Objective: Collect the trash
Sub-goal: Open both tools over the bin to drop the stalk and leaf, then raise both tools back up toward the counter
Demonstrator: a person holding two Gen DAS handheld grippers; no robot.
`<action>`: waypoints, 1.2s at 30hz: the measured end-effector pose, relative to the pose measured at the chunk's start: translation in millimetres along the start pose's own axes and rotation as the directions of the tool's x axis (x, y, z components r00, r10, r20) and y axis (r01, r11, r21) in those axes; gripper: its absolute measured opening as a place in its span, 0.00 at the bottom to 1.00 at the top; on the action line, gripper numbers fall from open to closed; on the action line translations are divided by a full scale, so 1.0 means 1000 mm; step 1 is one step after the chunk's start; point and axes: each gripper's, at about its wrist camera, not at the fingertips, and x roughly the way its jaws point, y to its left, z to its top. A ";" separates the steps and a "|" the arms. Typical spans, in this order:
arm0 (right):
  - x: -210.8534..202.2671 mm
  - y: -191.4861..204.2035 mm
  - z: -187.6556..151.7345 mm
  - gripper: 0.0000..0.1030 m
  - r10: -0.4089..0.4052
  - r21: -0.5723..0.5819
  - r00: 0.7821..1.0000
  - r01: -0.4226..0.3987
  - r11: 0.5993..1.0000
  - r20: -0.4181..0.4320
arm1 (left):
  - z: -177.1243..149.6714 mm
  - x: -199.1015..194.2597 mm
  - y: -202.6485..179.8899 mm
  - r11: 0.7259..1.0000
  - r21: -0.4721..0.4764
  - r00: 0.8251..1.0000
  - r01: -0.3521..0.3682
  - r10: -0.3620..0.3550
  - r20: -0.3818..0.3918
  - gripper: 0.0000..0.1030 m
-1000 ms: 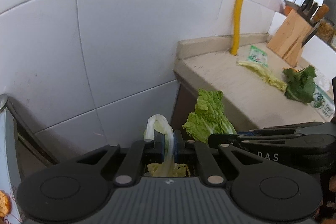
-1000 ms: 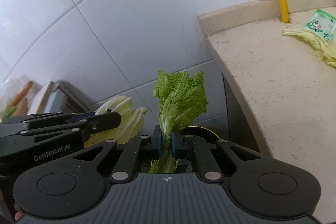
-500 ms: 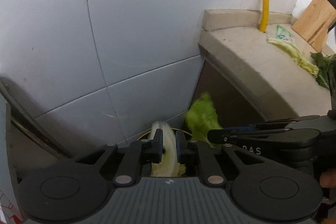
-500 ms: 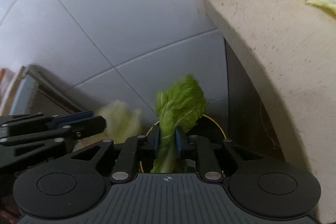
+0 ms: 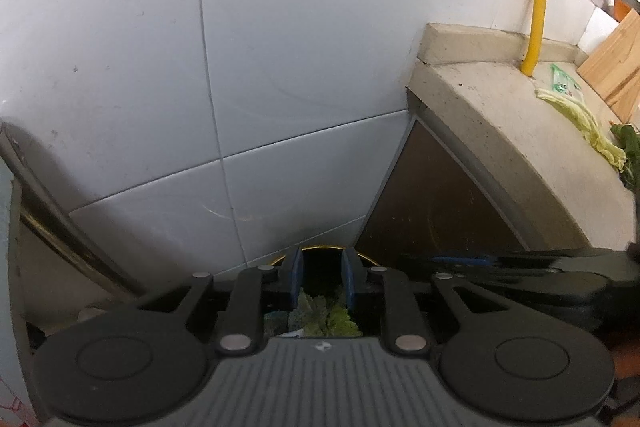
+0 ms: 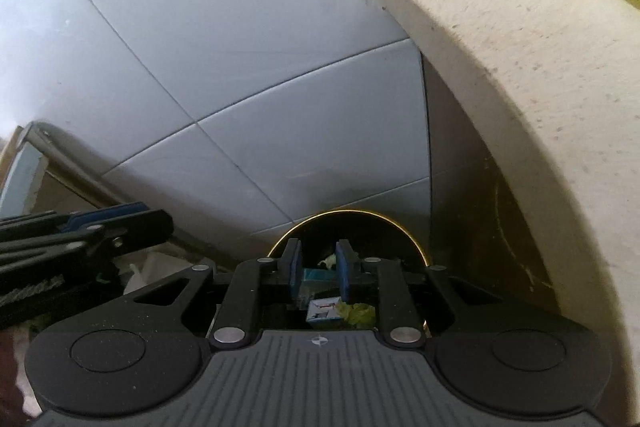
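We hold both tools over the bin, its gold rim showing below the tiled wall. The left gripper and right gripper are both spread, pinching nothing. Cabbage scraps lie inside the bin. More leaves wait on the counter, so we lift straight up, clear of the rim.

Gripper bodies hide most of the gold-rimmed bin; its scraps show only between the fingers. The right gripper smears in blur, and the wooden block is cropped at frame's edge.
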 end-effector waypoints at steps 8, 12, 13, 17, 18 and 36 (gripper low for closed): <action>-0.055 0.001 -0.017 0.27 -0.008 0.004 0.998 0.008 1.000 0.057 | -0.001 -0.008 -0.006 0.997 0.032 0.998 0.065 -0.065 0.018 0.20; -0.100 -0.008 -0.023 0.37 -0.042 0.017 0.988 0.040 0.999 0.146 | -0.001 -0.011 -0.009 0.995 0.043 0.995 0.095 -0.096 0.019 0.24; -0.112 -0.013 -0.025 0.37 -0.054 0.025 0.984 0.050 0.998 0.167 | -0.001 -0.012 -0.010 0.994 0.048 0.995 0.100 -0.101 0.019 0.24; -0.144 -0.032 -0.030 0.42 -0.112 0.064 0.967 0.100 0.993 0.228 | -0.002 -0.016 -0.014 0.989 0.070 0.991 0.130 -0.133 0.025 0.29; -0.152 -0.037 -0.032 0.43 -0.131 0.073 0.962 0.117 0.990 0.241 | -0.002 -0.017 -0.015 0.988 0.076 0.990 0.137 -0.140 0.028 0.30; -0.227 -0.126 -0.059 0.50 -0.261 0.243 0.887 0.176 0.954 0.380 | 0.094 0.004 -0.190 0.890 0.043 0.891 0.455 -0.455 -0.009 0.47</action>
